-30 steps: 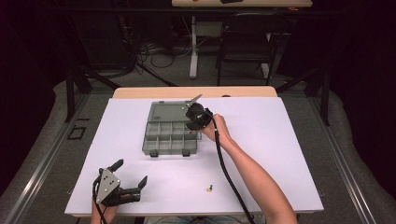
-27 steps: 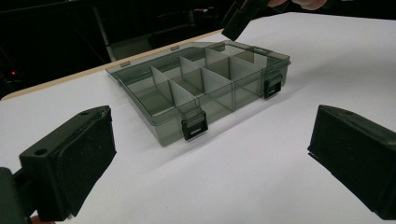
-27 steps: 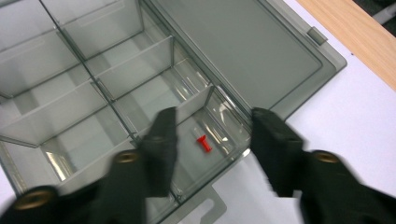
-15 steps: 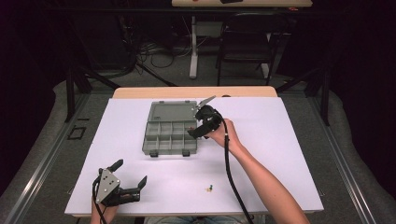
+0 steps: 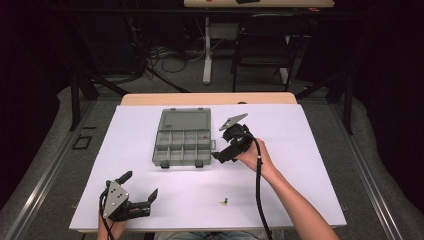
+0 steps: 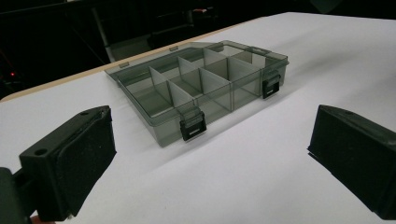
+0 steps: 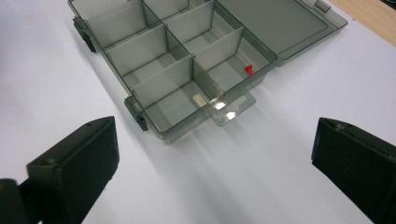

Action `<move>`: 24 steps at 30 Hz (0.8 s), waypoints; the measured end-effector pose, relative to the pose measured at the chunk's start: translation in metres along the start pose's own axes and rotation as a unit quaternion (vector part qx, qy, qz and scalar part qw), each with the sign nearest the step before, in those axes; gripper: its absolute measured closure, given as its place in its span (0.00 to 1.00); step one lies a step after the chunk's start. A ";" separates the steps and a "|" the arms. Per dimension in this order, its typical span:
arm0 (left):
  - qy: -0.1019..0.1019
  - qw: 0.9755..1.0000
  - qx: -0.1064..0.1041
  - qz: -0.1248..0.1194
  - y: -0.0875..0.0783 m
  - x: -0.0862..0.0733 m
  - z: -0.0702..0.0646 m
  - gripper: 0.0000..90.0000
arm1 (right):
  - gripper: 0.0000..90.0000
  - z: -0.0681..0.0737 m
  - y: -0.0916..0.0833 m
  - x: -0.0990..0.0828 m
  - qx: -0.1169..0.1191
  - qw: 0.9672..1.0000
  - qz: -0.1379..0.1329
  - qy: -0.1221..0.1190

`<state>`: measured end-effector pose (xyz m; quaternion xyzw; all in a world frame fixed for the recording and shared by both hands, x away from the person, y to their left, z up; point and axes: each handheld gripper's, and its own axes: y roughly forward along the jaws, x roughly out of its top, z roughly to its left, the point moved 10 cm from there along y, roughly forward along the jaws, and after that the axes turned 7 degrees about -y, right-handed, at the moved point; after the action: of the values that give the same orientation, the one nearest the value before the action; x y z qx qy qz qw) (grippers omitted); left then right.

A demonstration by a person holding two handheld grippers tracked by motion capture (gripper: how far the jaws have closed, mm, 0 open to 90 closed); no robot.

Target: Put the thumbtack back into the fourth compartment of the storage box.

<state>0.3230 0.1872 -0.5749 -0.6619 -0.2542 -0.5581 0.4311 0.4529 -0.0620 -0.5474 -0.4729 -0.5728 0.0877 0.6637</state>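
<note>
A grey see-through organizer box lies on the white table with its lid folded back. A small red piece rests in the back right compartment. My right gripper hovers just right of the box. Its jaws have just been opening and stand wide apart with nothing between them. My left gripper sits near the front left edge of the table, open and empty, pointing at the box. A tiny yellow and blue piece lies on the table near the front.
The box latches face the person's side. A clear hang tab sticks out of the box's right end. The table's wooden far edge runs behind the box. A chair and cables stand on the floor beyond.
My right gripper drew back from over the box's back right compartment, moving right and toward the person, and its jaws opened. The left gripper stayed where it was.
</note>
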 end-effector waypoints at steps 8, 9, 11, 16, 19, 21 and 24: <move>0.000 1.000 0.000 0.000 0.000 0.000 0.000 0.00 | 0.00 0.006 -0.017 -0.015 -0.004 1.000 0.001 -0.007; 0.000 1.000 0.000 -0.001 0.000 0.000 0.000 0.00 | 0.00 0.007 -0.019 -0.017 -0.005 1.000 0.000 -0.008; 0.000 1.000 0.001 0.000 0.000 0.000 0.000 0.00 | 0.00 0.009 -0.022 -0.022 -0.003 1.000 0.001 -0.006; 0.002 1.000 -0.002 0.001 0.001 0.000 -0.001 0.00 | 0.00 0.009 -0.031 -0.035 -0.004 1.000 -0.007 0.011; 0.000 1.000 -0.002 0.001 0.000 0.000 -0.001 0.00 | 0.00 0.009 -0.036 -0.042 -0.005 1.000 -0.008 0.017; 0.002 1.000 0.000 0.002 0.000 0.000 0.000 0.00 | 0.00 0.011 -0.038 -0.046 -0.003 1.000 -0.012 0.022; 0.001 1.000 0.000 0.002 0.000 -0.001 0.000 0.00 | 0.00 0.017 -0.042 -0.055 -0.001 1.000 -0.008 0.024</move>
<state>0.3231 0.1874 -0.5756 -0.6618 -0.2525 -0.5576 0.4329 0.4030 -0.1120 -0.5562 -0.4710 -0.5605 0.0706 0.6775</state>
